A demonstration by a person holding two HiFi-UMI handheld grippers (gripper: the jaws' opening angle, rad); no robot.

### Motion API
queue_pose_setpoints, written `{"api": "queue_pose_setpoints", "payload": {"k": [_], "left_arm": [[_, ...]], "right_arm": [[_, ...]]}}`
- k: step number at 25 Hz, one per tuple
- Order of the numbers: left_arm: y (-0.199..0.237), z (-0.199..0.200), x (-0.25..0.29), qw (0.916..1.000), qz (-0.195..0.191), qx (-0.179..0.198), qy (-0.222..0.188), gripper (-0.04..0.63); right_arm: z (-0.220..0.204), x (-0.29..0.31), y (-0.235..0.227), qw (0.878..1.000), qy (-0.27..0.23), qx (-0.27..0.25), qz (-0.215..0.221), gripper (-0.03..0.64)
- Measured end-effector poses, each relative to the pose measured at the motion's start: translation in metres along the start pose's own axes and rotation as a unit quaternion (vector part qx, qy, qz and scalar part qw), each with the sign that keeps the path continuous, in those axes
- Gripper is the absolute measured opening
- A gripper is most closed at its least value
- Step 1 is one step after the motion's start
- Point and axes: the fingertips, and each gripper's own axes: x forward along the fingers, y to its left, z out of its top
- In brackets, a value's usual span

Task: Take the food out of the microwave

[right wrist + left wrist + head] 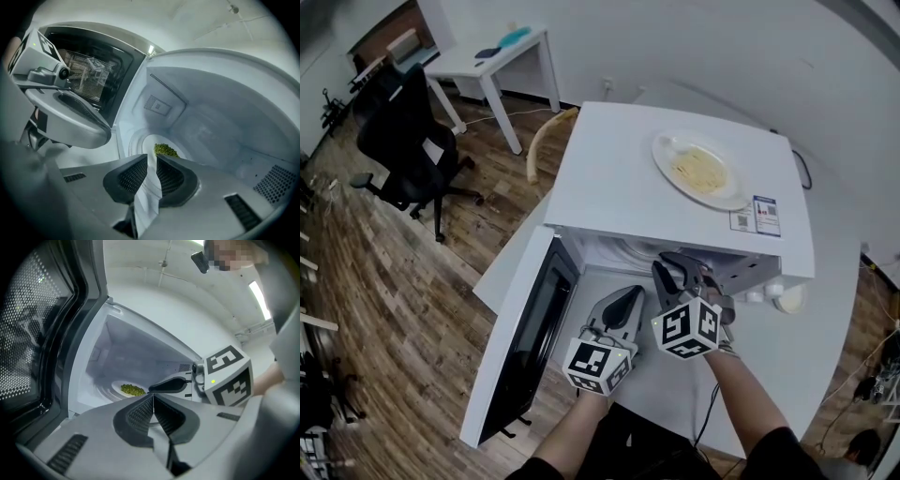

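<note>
Where the right hand-held gripper (152,157) points, food (165,150) lies inside the microwave (211,117).

- My left gripper (630,292), low in the middle of the head view, is a smooth light-grey plastic shell with a black oval inset on its finger.
- Its white marker cube (598,364) sits just below and carries black square patterns.
- My right gripper (677,266), beside it to the right, has darker grey fingers.
- Its own black-and-white cube (689,328) shows a small green light (658,325).
- In each gripper view the black ribbed pads (140,414) sit in dark rounded pockets. Short slotted vents (241,211) lie further out on the grey body.
- I wear a black short sleeve (780,452), at the lower right of the head view.
</note>
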Motion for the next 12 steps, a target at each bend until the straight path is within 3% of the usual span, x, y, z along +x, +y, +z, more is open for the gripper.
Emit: {"api": "queue_pose_setpoints", "payload": {"k": [12], "left_arm": [[0.013,0.001,-0.001,0.9998,0.015,-0.011,-0.004,0.009]], "right_arm": [[-0.007,0.029,0.006,0.998,0.038,-0.005,0.048,0.079]]}}
